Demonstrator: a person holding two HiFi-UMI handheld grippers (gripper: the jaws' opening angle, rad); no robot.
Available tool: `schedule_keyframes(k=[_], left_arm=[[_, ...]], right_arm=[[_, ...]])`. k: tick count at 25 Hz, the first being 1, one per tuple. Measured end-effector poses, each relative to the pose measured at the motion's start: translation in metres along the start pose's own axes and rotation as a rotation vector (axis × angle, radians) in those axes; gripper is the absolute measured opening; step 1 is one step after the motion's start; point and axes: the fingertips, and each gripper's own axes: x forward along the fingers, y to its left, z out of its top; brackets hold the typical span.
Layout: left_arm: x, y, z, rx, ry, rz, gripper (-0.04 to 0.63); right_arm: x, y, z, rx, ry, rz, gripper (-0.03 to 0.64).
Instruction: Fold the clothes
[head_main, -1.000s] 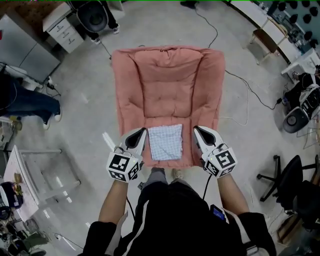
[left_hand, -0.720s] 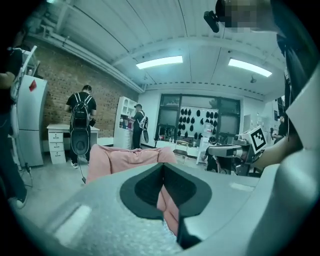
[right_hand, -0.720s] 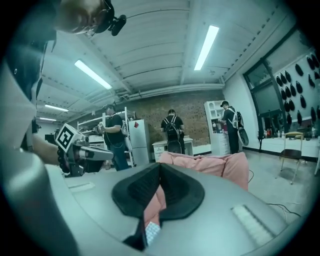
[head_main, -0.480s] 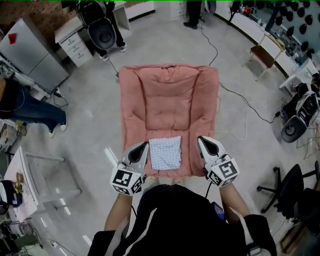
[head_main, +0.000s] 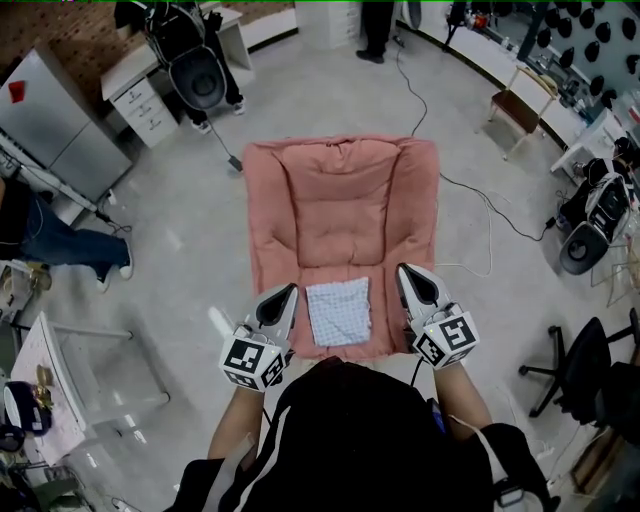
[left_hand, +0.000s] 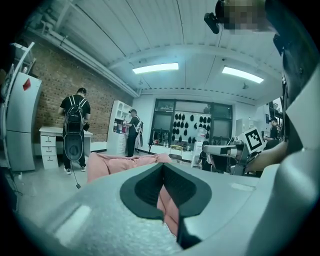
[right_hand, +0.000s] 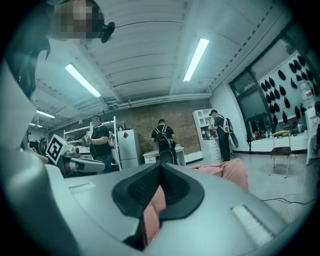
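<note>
Jaws together with nothing between them on both the left gripper (head_main: 279, 300) and the right gripper (head_main: 411, 281), which in the head view flank the folded checked cloth (head_main: 338, 311), lying flat at the near edge of the pink cushion (head_main: 340, 190) spread on the floor (head_main: 180, 230).

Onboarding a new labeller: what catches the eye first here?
A big pink cushion lies on the grey floor, mid-frame in the head view. On its near end sits a small folded checked cloth, flanked by the left gripper and the right gripper, both shut and empty.
</note>
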Motion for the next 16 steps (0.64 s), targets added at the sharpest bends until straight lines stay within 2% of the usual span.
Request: schedule_keyframes(k=[8,16], left_arm=[[0.005,0.005,0.004,0.014,-0.002,-0.032,0.008],[0.001,0.008,-0.007,0.007,-0.007,-0.016,0.008]], right_arm=[[0.003,-0.002,-0.006,0.014,0.008,-0.019,0.005],[-0.004,0.0,-0.017,0.005,0.018,-0.016,0.005]])
